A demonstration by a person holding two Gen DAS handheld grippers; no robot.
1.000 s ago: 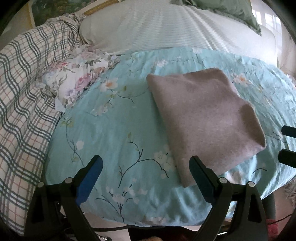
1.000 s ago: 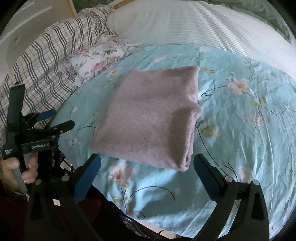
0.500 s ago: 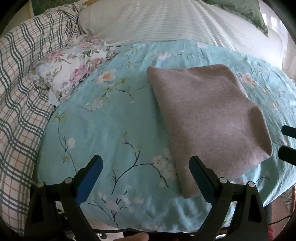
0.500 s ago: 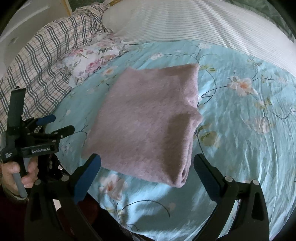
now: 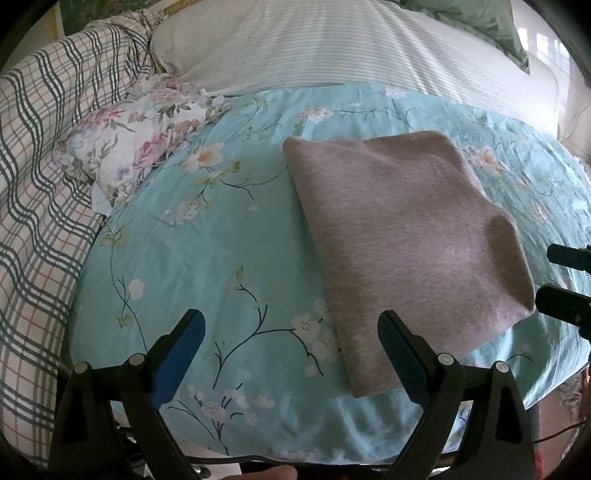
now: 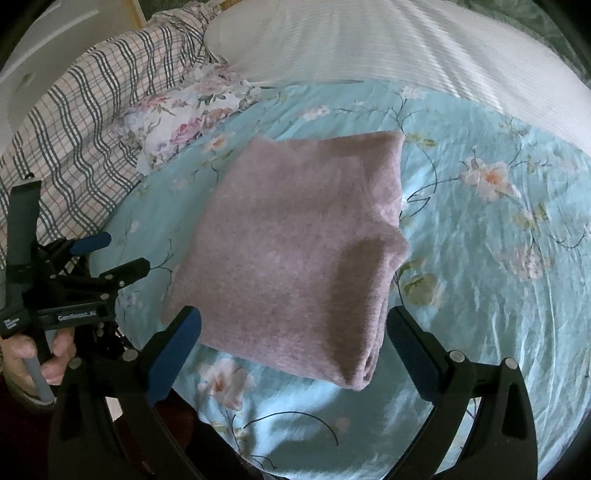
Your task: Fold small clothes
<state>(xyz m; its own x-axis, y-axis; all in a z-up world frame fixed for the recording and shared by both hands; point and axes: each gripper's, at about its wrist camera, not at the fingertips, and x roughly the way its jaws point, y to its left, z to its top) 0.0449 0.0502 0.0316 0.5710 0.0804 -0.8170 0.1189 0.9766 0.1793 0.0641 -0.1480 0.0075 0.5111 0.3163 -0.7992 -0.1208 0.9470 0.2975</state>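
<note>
A mauve knitted garment (image 5: 402, 243) lies folded into a thick rectangle on the turquoise floral sheet (image 5: 207, 258); the right wrist view shows the same garment (image 6: 295, 251) with its folded edge at the near right. My left gripper (image 5: 291, 325) hovers open above the sheet, its right finger over the garment's near left corner. My right gripper (image 6: 293, 321) is open too, and its fingers straddle the garment's near edge from above. The left gripper (image 6: 107, 254) also shows at the left of the right wrist view, held by a hand (image 6: 33, 354).
A crumpled pink-flowered cloth (image 5: 136, 147) lies at the sheet's far left. A plaid blanket (image 5: 37, 184) covers the left side. A white striped pillow (image 5: 332, 48) and a green pillow (image 5: 476, 22) lie at the back. The sheet's near edge runs just under both grippers.
Both grippers have moved a little forward over the sheet, so the folded garment sits nearer and larger in each view. Both stay open; the garment itself has not moved.
</note>
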